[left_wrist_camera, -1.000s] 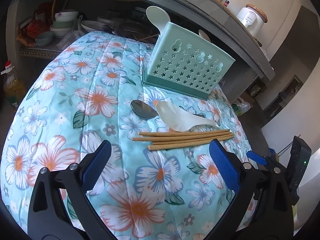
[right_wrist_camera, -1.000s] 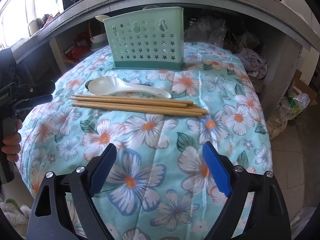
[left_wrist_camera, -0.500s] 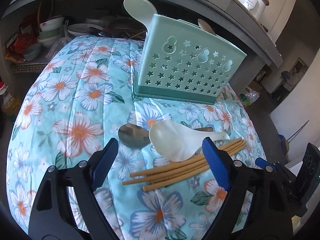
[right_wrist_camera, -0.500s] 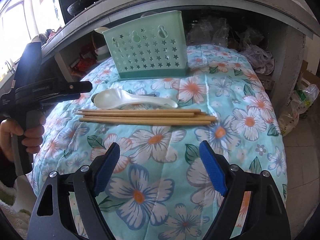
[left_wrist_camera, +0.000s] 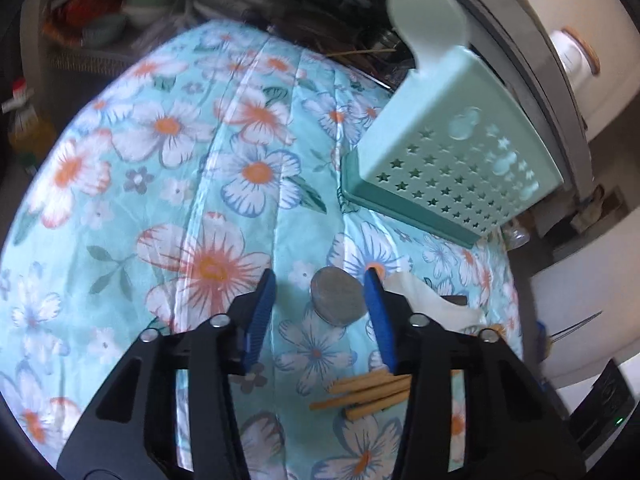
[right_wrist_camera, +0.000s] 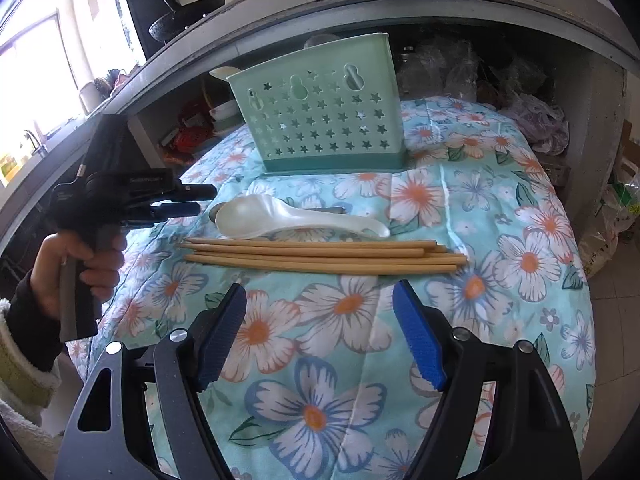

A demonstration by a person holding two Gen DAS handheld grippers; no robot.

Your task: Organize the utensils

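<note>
A mint-green perforated utensil holder (right_wrist_camera: 320, 108) stands at the far side of the floral cloth (right_wrist_camera: 360, 320); it also shows in the left wrist view (left_wrist_camera: 456, 160). A white plastic spoon (right_wrist_camera: 280, 218) lies over a metal spoon (left_wrist_camera: 338, 296), with several wooden chopsticks (right_wrist_camera: 320, 254) in front of them. My left gripper (left_wrist_camera: 320, 280) is open, its jaws partly closed, around the metal spoon's bowl; it shows from the side in the right wrist view (right_wrist_camera: 188, 200). My right gripper (right_wrist_camera: 320, 308) is open and empty, just short of the chopsticks.
A grey counter (right_wrist_camera: 360, 12) overhangs the far side, with bowls and clutter (left_wrist_camera: 132, 8) on the shelf beneath. Plastic bags (right_wrist_camera: 536, 120) sit at the back right. An oil bottle (left_wrist_camera: 24, 124) stands at the left.
My left gripper has moved forward and down to the metal spoon and narrowed its jaws. My right gripper has moved closer to the chopsticks and narrowed slightly.
</note>
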